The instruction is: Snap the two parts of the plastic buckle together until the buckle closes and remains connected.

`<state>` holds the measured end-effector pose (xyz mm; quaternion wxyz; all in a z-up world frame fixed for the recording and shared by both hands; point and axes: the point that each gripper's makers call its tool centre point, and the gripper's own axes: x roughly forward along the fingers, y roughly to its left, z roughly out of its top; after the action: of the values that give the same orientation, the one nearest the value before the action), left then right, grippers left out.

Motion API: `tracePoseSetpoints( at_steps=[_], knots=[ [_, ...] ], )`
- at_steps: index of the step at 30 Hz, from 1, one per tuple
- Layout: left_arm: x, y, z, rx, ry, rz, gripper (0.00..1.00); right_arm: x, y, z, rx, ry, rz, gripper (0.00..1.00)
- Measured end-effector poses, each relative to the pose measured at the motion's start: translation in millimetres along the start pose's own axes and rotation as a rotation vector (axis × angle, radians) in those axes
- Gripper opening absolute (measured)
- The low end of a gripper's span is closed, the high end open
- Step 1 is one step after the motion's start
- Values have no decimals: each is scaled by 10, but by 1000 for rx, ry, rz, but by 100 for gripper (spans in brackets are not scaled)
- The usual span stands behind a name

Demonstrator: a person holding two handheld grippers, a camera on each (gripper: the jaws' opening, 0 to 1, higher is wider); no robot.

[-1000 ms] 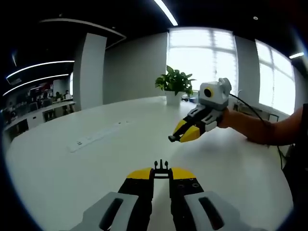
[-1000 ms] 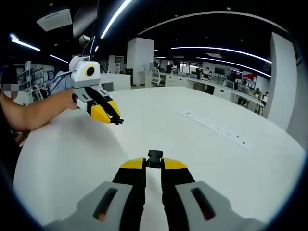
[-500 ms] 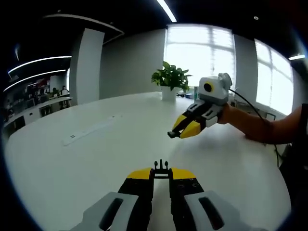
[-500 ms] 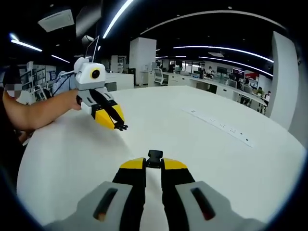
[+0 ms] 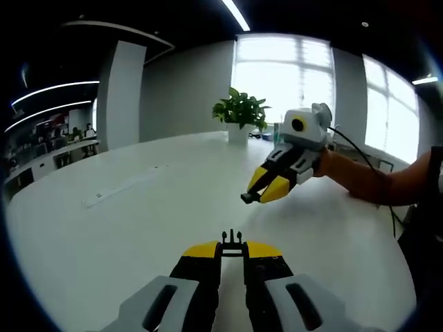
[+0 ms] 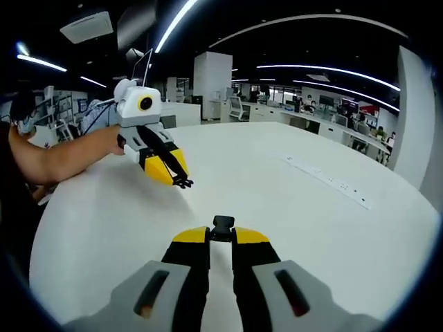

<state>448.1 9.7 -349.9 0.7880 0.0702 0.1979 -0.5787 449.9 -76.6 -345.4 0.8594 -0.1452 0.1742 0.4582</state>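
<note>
Left gripper: jaws drawn together, pinching the pronged buckle half at the yellow tips. The prongs project forward past the tips. In the right gripper view this same gripper enters from the left, held up off the white table, with the prongs at its tip.

Right gripper: jaws drawn together, pinching the socket buckle half at the yellow tips. In the left gripper view this gripper enters from the right, above the table, with a small black piece at its tip. A bare forearm extends behind it toward the right edge of that view.

Buckle count: two halves, one per gripper. The halves are well apart and not joined; both are held in the air above the table.

Clearance: the table surface between and beneath the two grippers is bare. One long white power strip lies flat on the table, off to the side, well apart from both grippers. One potted plant stands at the far table edge in front of the windows, behind the right gripper. The table's curved far edge runs past the plant; its near edge curves away below both grippers.
</note>
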Motion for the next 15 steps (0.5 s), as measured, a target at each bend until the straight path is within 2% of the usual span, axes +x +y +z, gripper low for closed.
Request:
tracePoseSetpoints(
  at_steps=[5,15],
  knots=[
    [16,-43,-25,9,11,-17,10,12,64,-73,-6,22,16,9],
    [28,-88,-53,14,21,-41,10,23,100,-85,-8,28,31,9]
  ],
)
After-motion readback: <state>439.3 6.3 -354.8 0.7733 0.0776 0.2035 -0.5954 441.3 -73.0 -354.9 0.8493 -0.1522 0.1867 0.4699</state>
